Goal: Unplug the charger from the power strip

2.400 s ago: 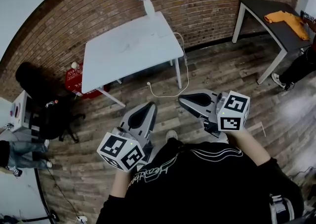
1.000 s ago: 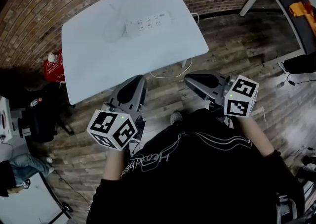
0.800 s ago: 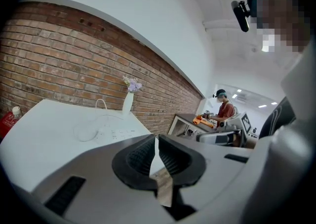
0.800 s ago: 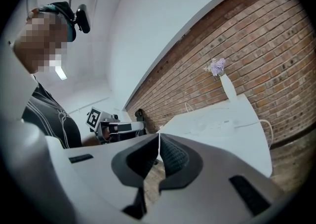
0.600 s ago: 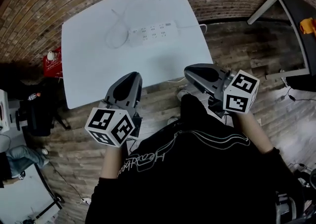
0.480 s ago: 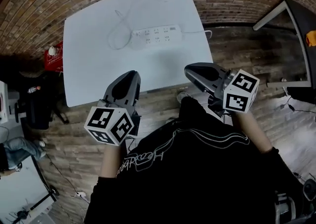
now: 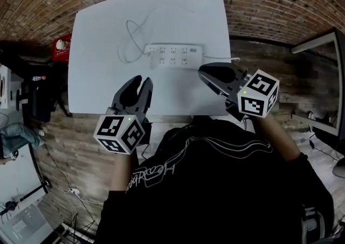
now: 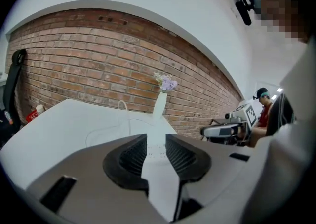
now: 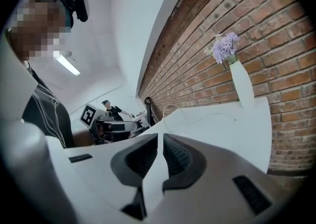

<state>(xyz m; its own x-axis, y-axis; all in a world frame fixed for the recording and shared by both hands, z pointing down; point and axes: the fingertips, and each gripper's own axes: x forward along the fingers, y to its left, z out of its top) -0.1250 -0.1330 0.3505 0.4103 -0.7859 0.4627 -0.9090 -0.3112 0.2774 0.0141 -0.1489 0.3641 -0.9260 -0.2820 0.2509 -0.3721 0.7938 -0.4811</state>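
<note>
Item one, my left gripper point(image 7: 143, 81): jaws just opening, nothing between them. Item two, my right gripper point(image 7: 202, 71): jaws together, empty. Item three, power strip point(image 7: 173, 55): lies beyond both fingertips.

Left gripper point(image 8: 156, 141) jaws just opening — empty, power strip point(image 8: 157, 153) ahead, white table point(image 8: 59, 124), vase point(image 8: 159, 108)

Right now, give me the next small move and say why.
Probably carry the left gripper forward to the left end of the power strip, where the looped cable seems to start. Its jaws have just been opening and hold nothing, but it sits short of the strip. The right gripper, shut, is near the strip's right end.
</note>
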